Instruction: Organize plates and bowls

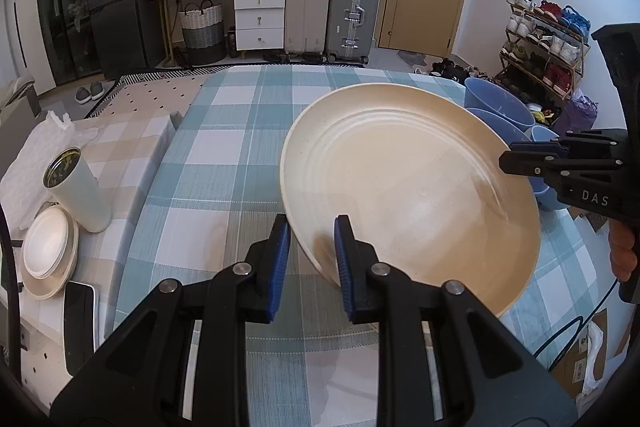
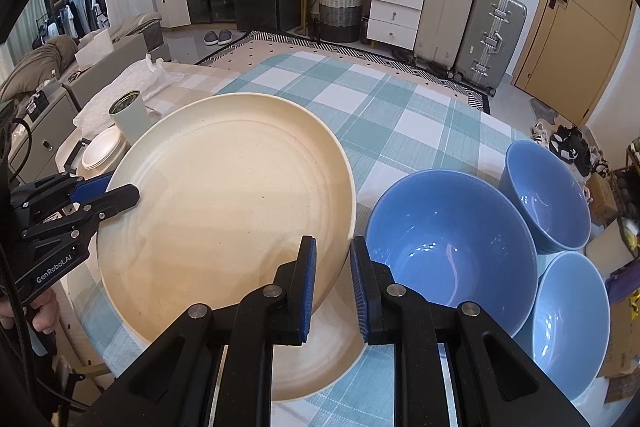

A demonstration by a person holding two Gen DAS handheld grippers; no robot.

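Observation:
A large cream plate [image 1: 408, 187] is held tilted above the checked tablecloth; it also shows in the right wrist view [image 2: 224, 203]. My left gripper [image 1: 312, 259] is shut on its left rim, one pad on each face. My right gripper [image 2: 333, 283] straddles its right rim with a gap between pads and plate. A second cream plate [image 2: 320, 367] lies on the cloth under it. Three blue bowls sit to the right: a large one [image 2: 448, 251], one behind it [image 2: 548, 199] and one in front [image 2: 572, 331].
A stack of small white plates [image 1: 48, 255] and a pale cup [image 1: 80, 191] stand on a beige cloth at the left, by a dark tablet [image 1: 80, 323]. Suitcases, drawers, a door and a shoe rack [image 1: 548, 47] stand beyond the table.

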